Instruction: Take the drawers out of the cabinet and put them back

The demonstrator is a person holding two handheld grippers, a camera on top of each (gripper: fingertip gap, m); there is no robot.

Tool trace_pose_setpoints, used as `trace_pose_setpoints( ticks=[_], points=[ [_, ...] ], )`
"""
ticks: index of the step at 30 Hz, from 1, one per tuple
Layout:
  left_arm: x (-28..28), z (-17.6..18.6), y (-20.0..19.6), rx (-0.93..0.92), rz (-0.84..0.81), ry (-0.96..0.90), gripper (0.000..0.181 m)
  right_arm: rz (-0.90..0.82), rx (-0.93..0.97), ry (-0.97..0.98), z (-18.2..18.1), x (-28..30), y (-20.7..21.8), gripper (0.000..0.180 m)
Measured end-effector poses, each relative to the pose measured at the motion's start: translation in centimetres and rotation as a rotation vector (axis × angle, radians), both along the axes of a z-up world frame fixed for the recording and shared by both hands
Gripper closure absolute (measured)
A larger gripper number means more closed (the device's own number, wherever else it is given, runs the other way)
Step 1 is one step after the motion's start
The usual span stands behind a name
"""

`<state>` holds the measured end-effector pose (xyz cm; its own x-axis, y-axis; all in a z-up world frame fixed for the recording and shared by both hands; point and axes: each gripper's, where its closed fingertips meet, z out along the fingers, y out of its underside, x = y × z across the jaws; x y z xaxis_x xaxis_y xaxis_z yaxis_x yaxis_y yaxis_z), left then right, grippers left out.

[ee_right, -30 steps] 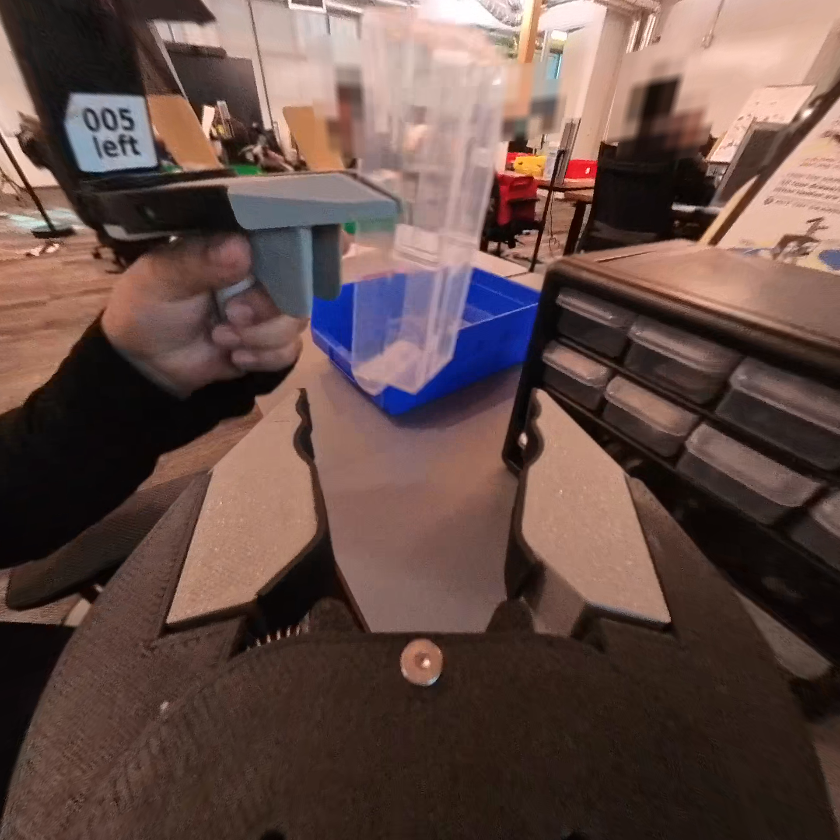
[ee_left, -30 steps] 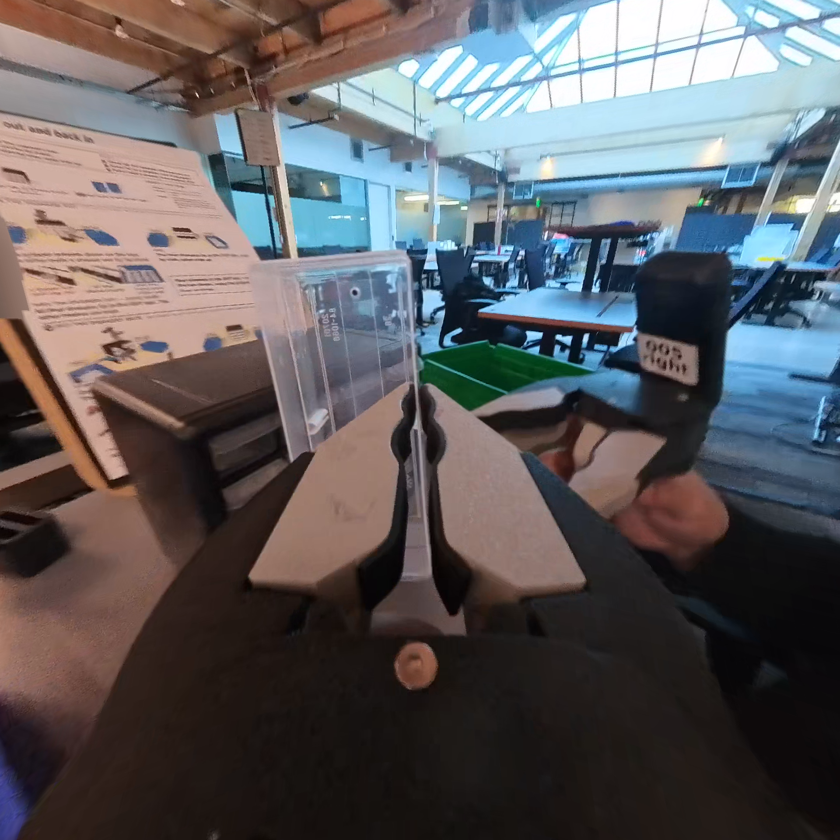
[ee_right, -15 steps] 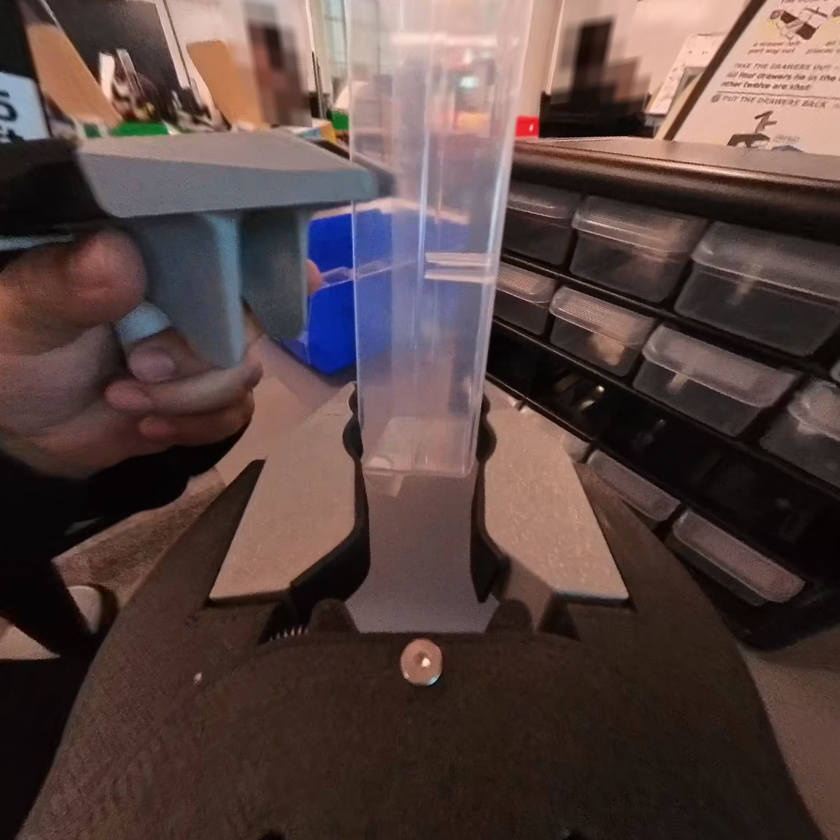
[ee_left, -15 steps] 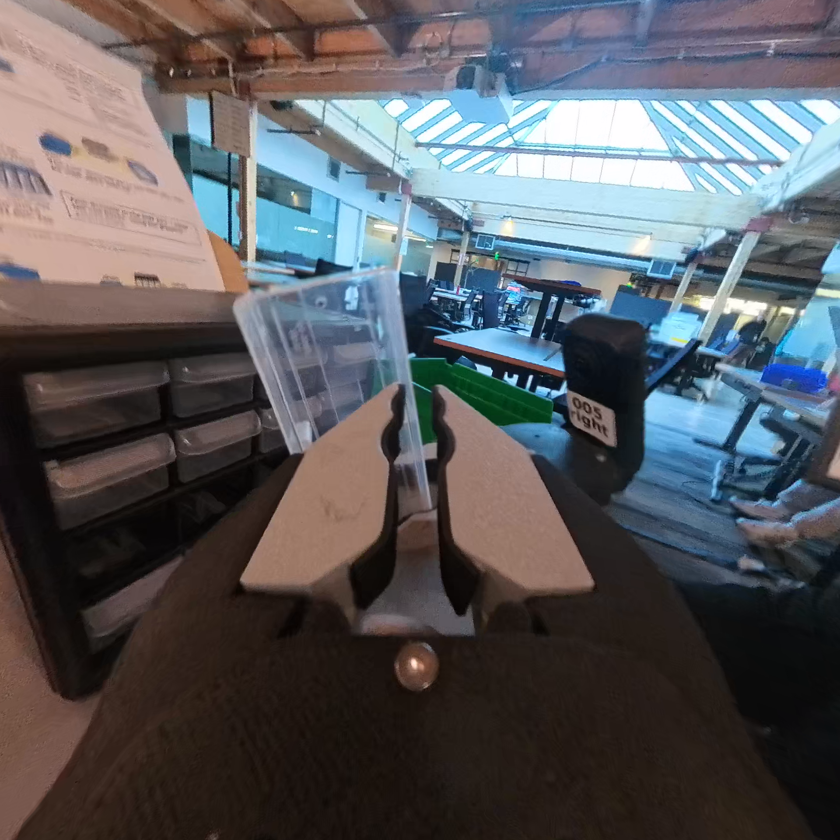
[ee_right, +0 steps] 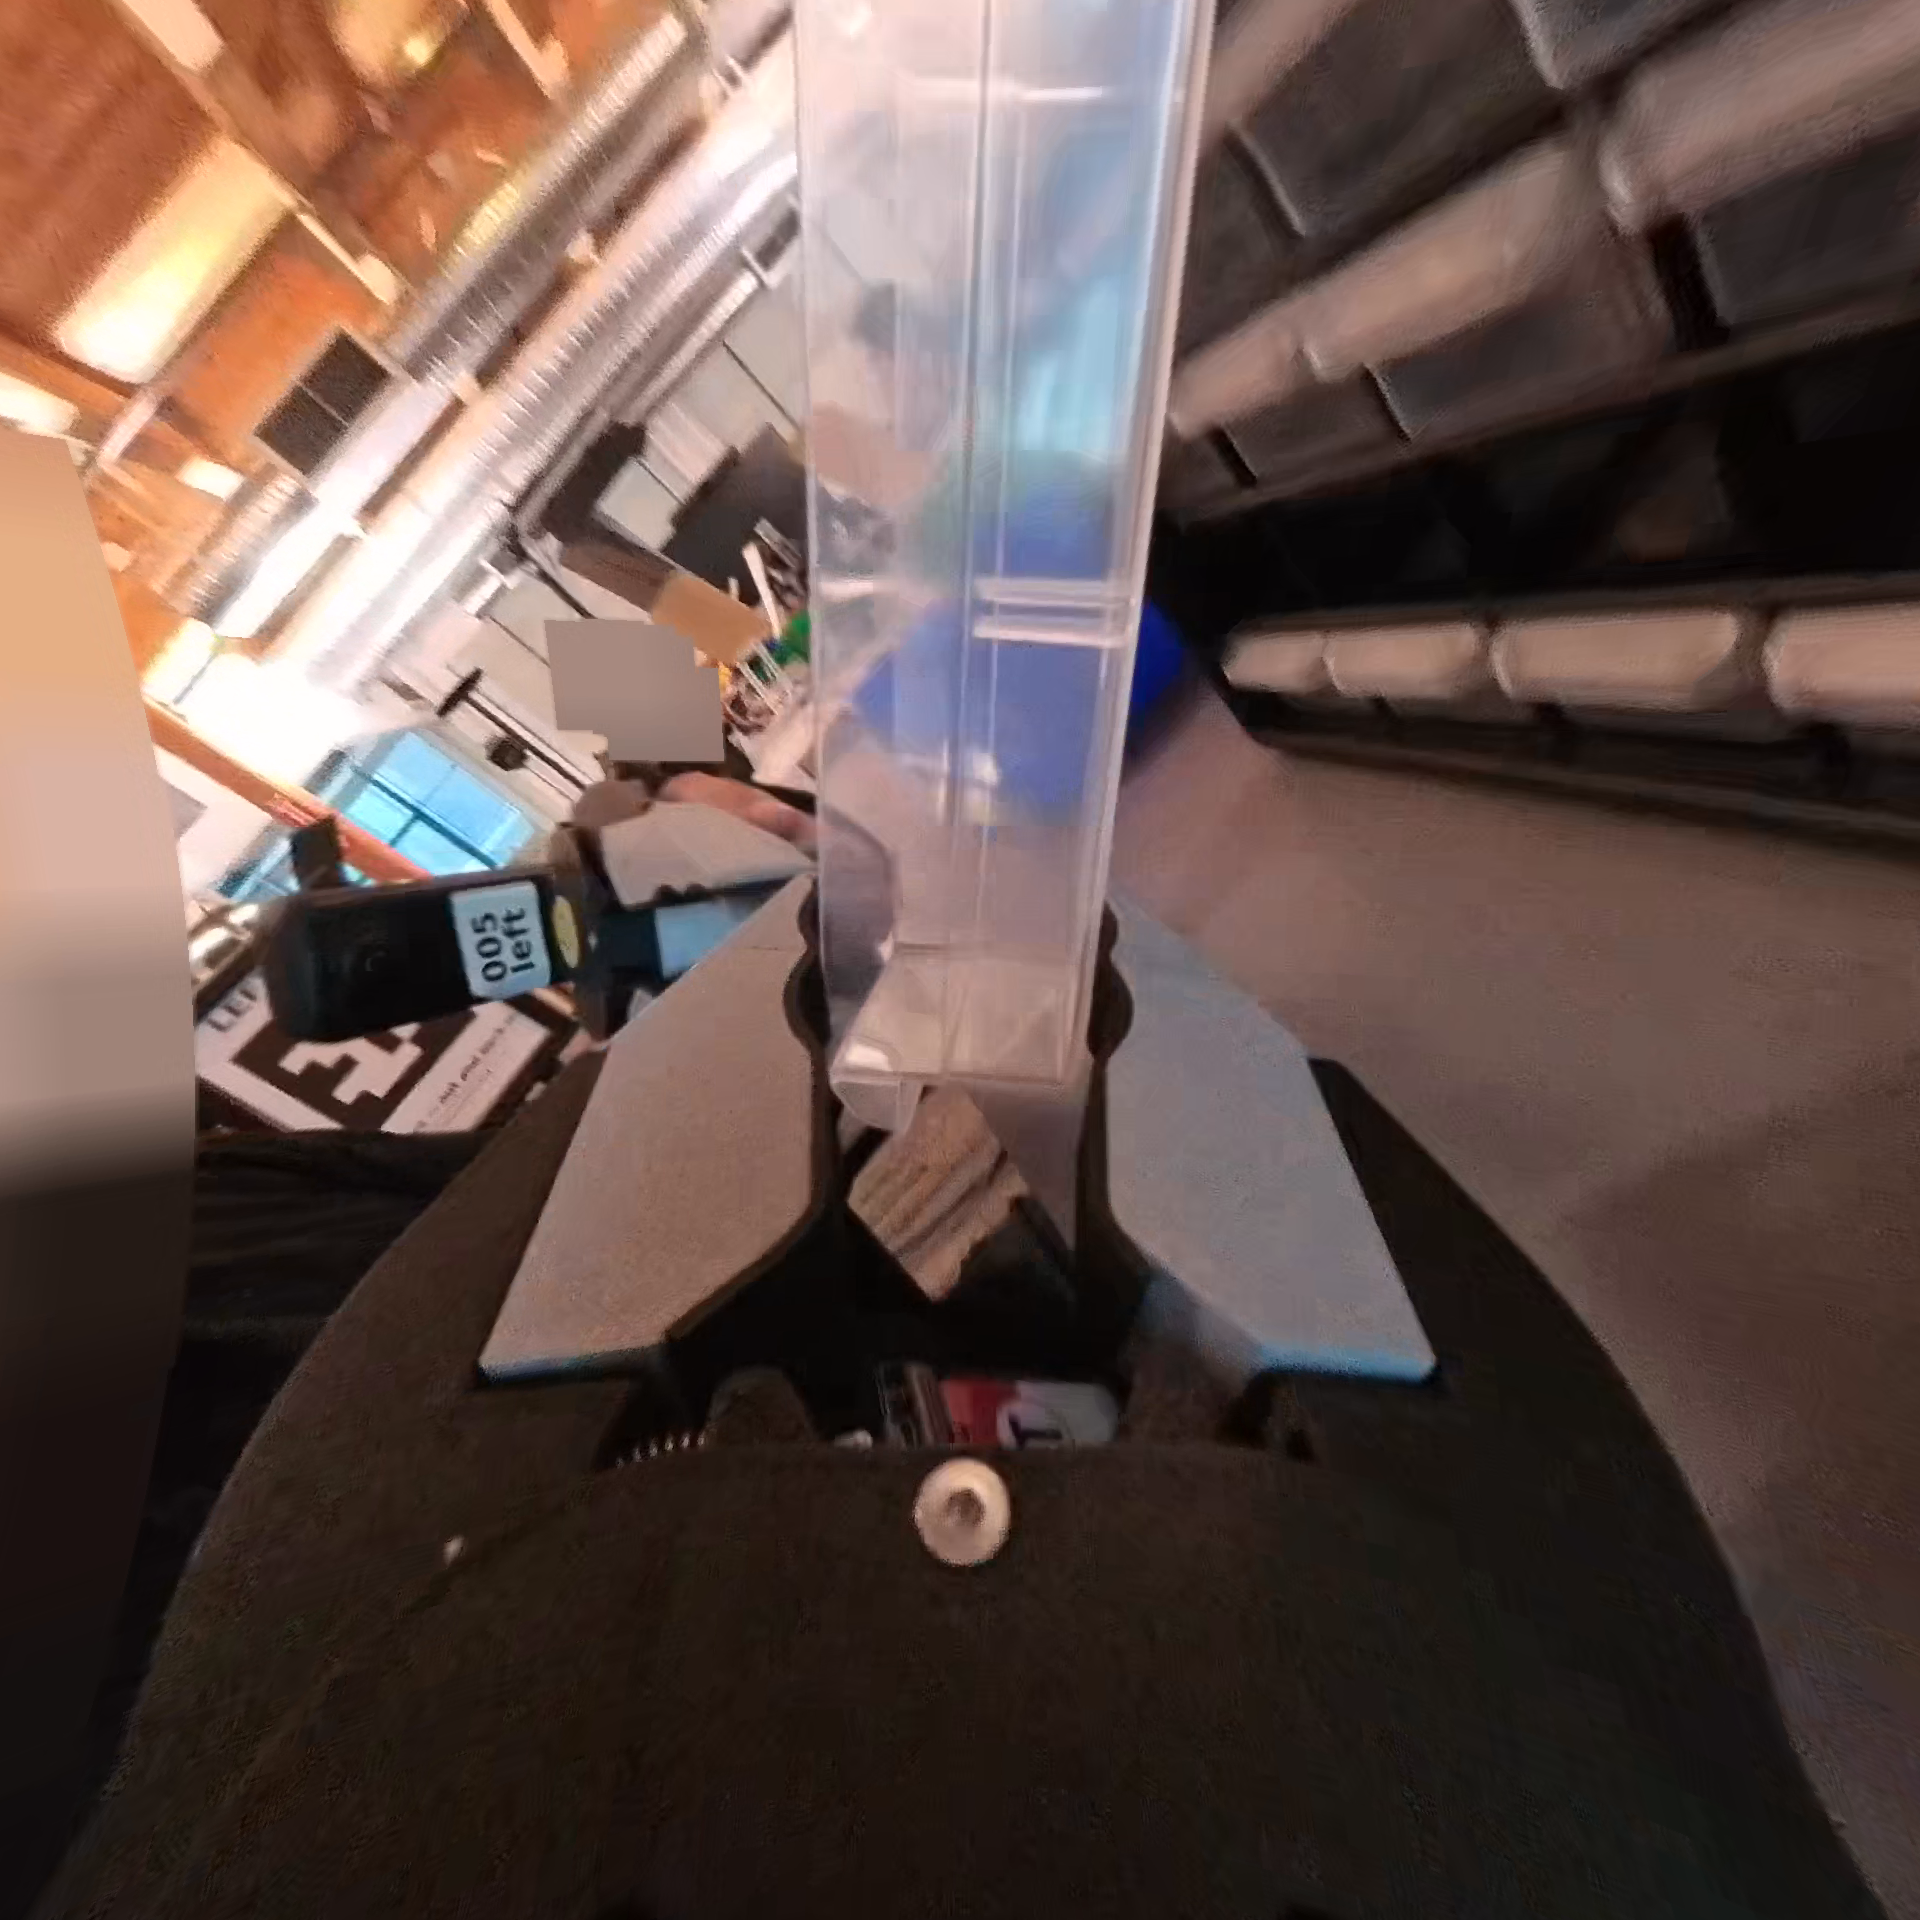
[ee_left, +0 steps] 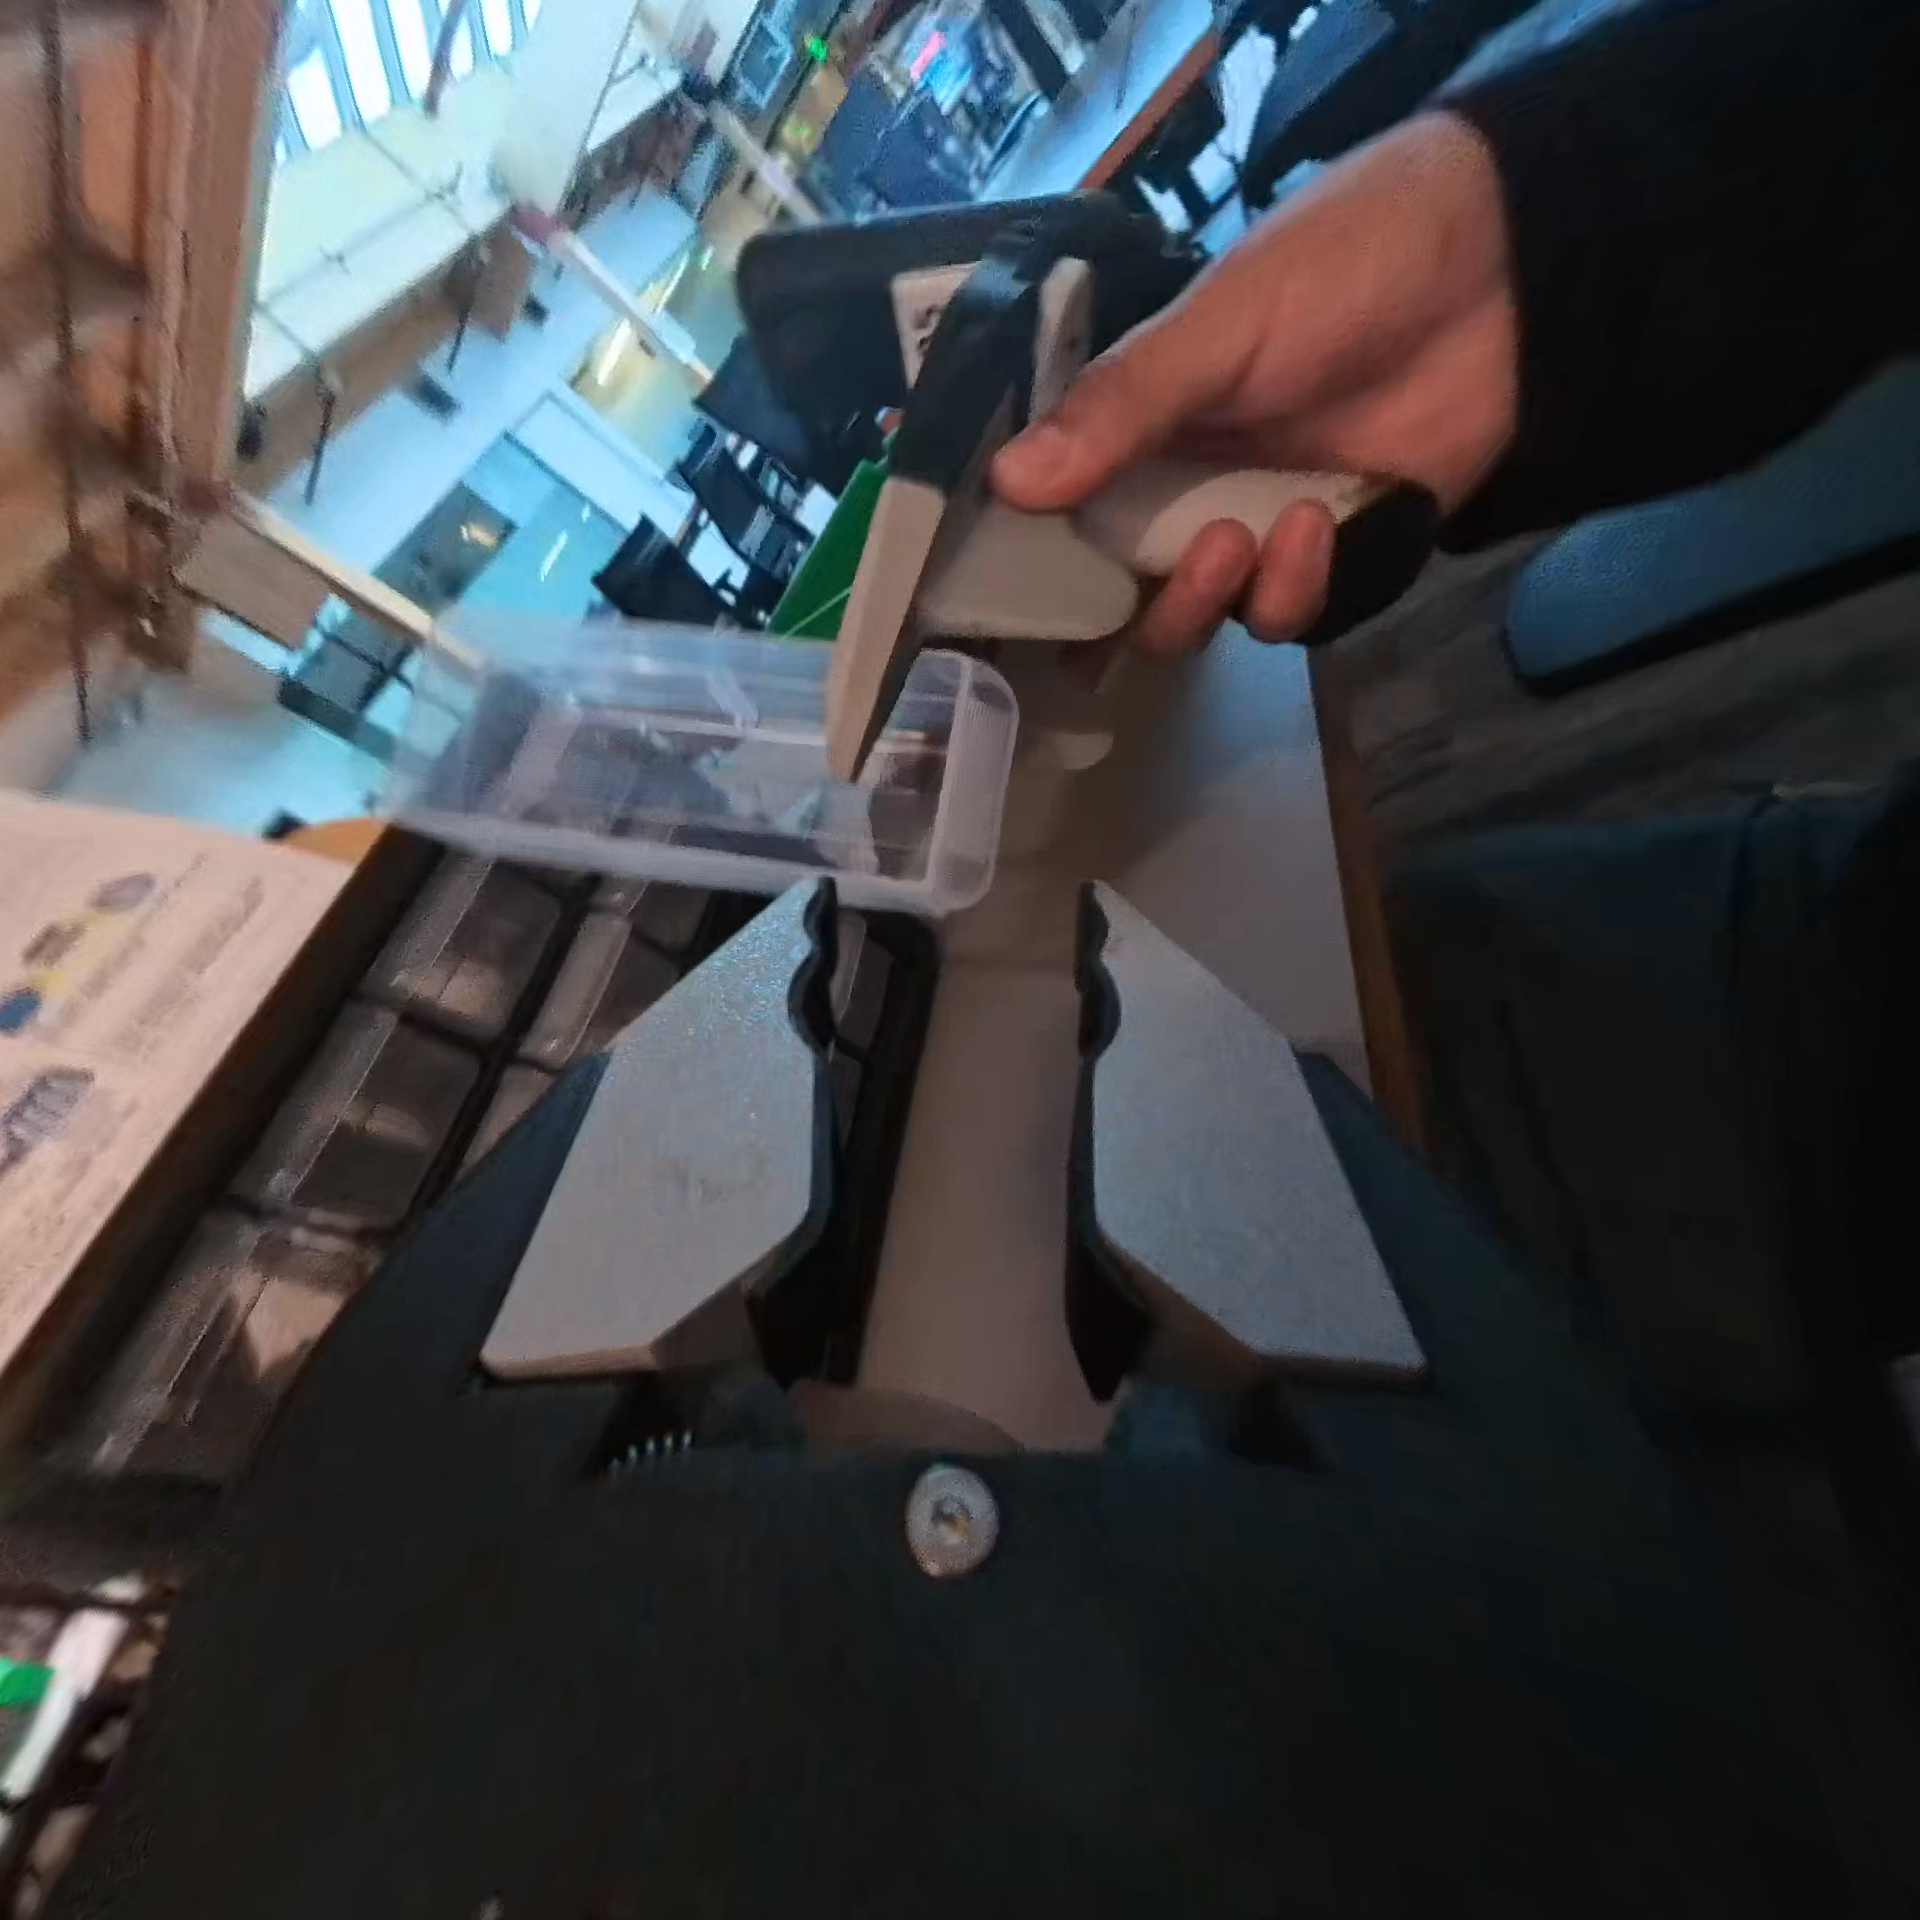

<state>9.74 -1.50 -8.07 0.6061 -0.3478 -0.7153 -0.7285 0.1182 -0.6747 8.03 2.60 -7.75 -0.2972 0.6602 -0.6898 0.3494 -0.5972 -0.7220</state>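
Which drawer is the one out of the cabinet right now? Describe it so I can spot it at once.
Find the black cabinet with its rows of frosted drawers. In front of it, above the grey table, the right gripper clamps one clear drawer by its end. It alone is outside the cabinet, see-through and empty.

Layout of my two tongs, the drawer and the cabinet.

My right gripper (ee_right: 956, 997) has the drawer (ee_right: 987, 499) between its fingers at the drawer's near end; the drawer runs forward from there, with the cabinet (ee_right: 1558, 343) to its right and the table (ee_right: 1507, 1039) below. My left gripper (ee_left: 951, 966) sits just beneath that drawer without touching it, the cabinet lies to its left, and a printed sheet (ee_left: 114, 1039) lies left of the cabinet.
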Motion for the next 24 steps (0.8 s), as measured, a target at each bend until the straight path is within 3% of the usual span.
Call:
trace_pose_setpoints(
  ticks=[3,6,12,18,24],
  points=[
    [1.2,-1.6,1.3,0.076,0.002,0.182,0.137,0.018,-0.058,-0.079,-2.0,0.7,0.4,0.133],
    [1.3,-2.3,2.8,0.219,0.061,0.396,0.126,0.055,-0.176,-0.091,-2.8,1.0,0.5,0.133],
    [0.8,-4.0,5.5,0.325,0.085,0.589,0.119,0.142,-0.375,-0.106,-4.3,1.5,0.0,0.133],
    [1.0,-5.2,7.3,0.284,0.015,0.66,0.134,0.098,-0.372,-0.141,-5.6,1.5,1.5,0.134],
    [0.6,-5.8,8.0,0.253,0.082,0.587,0.141,0.107,-0.258,-0.193,-6.5,1.3,2.5,0.134]
  ],
)
